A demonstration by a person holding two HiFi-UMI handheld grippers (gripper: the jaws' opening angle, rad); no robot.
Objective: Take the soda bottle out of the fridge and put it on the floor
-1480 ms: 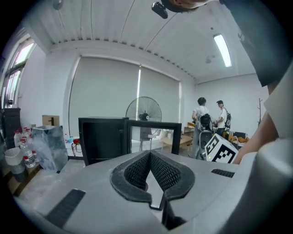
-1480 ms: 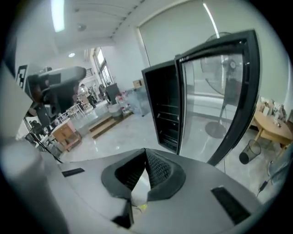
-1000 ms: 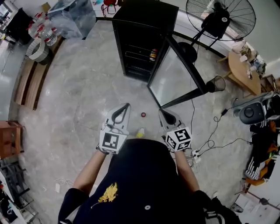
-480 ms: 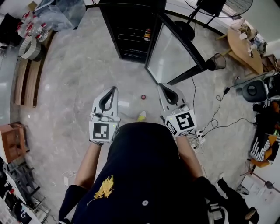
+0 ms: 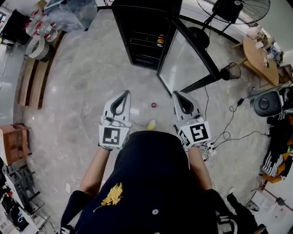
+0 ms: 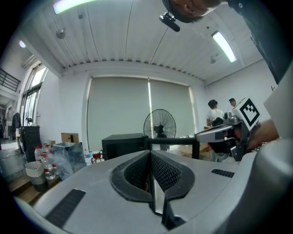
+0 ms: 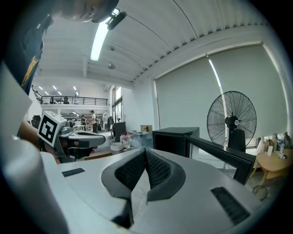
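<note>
The black fridge point(image 5: 145, 27) stands at the top of the head view with its glass door point(image 5: 183, 61) swung open to the right. A small red-and-orange soda bottle point(image 5: 160, 40) sits on a shelf inside, at the right. My left gripper point(image 5: 126, 93) and right gripper point(image 5: 176, 93) are held side by side in front of my body, well short of the fridge. Both are shut with nothing between the jaws. The left gripper view shows the fridge point(image 6: 123, 145) far ahead; the right gripper view shows it point(image 7: 174, 139) with the door's edge point(image 7: 219, 154).
A red cap point(image 5: 154, 105) and a small yellow object point(image 5: 150, 124) lie on the marble floor between the grippers. A standing fan point(image 5: 231, 9), wire bin point(image 5: 231, 71), round table point(image 5: 260, 61) and floor cables point(image 5: 224, 135) are right; a bench point(image 5: 31, 80) and water bottles point(image 5: 43, 29) are left.
The head view has shifted, so the fridge now sits higher in the frame than a second ago. Both grippers stay shut, side by side and level.
</note>
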